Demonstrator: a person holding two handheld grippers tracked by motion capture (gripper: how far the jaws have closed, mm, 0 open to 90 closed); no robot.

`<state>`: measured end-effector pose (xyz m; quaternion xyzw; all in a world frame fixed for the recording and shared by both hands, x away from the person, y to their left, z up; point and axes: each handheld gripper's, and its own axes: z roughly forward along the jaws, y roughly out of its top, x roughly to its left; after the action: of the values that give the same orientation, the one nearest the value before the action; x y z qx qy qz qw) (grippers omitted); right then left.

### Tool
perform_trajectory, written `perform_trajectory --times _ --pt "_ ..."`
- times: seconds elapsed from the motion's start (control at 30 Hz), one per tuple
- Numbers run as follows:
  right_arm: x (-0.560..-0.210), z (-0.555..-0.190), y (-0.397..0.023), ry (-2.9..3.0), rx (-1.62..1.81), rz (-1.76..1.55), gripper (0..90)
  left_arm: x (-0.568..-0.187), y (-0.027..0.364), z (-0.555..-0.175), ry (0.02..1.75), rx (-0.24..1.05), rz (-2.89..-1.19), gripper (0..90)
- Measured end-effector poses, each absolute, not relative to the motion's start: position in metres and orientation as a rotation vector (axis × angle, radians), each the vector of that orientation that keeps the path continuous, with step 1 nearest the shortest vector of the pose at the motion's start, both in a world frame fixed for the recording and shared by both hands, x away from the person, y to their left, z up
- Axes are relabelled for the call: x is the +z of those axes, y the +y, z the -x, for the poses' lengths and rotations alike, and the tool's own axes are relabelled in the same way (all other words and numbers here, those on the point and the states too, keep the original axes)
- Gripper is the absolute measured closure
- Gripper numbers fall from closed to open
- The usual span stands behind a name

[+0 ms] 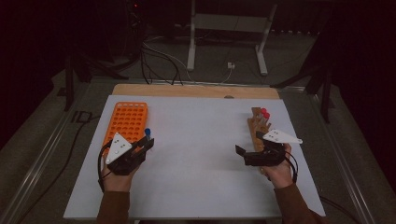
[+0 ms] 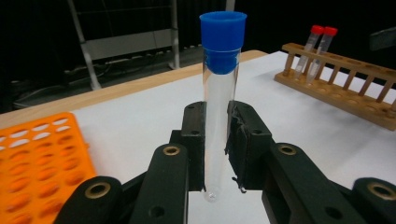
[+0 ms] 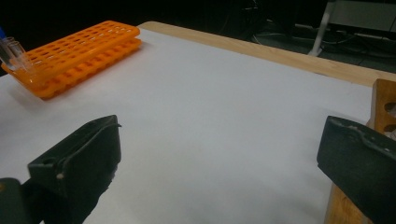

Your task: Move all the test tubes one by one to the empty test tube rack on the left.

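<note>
We see the left gripper (image 2: pixel 216 154) clamping a clear, round-bottomed tube (image 2: pixel 219 126) with a smooth blue cap, upright, just right of the perforated orange plastic rack (image 1: pixel 126 122) at the table's left. The right gripper (image 3: pixel 219 154) is spread wide with nothing between its jaws, beside the wooden rack (image 1: pixel 258 126), where two red-capped tubes (image 1: pixel 265 113) stand.

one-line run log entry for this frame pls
left gripper: shut on blue-capped tube, upright | right gripper: open, empty | orange rack: beside tube | wooden rack: two red-capped tubes
</note>
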<state>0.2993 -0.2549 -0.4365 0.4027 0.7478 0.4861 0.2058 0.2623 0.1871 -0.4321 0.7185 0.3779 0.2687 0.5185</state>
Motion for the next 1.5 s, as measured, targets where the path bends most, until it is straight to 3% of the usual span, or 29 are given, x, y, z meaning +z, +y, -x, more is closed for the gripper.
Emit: perform_trajectory --times 0.57,1.5 --pt "-0.434 -0.299 -0.258 2.065 1.369 -1.125 0.0 -0.430 0.245 -0.257 1.064 0.769 -1.634 77.2" --pt "-0.434 -0.299 -0.258 2.063 1.380 -1.130 0.0 -0.463 0.285 -0.268 1.250 0.831 -1.578 77.1"
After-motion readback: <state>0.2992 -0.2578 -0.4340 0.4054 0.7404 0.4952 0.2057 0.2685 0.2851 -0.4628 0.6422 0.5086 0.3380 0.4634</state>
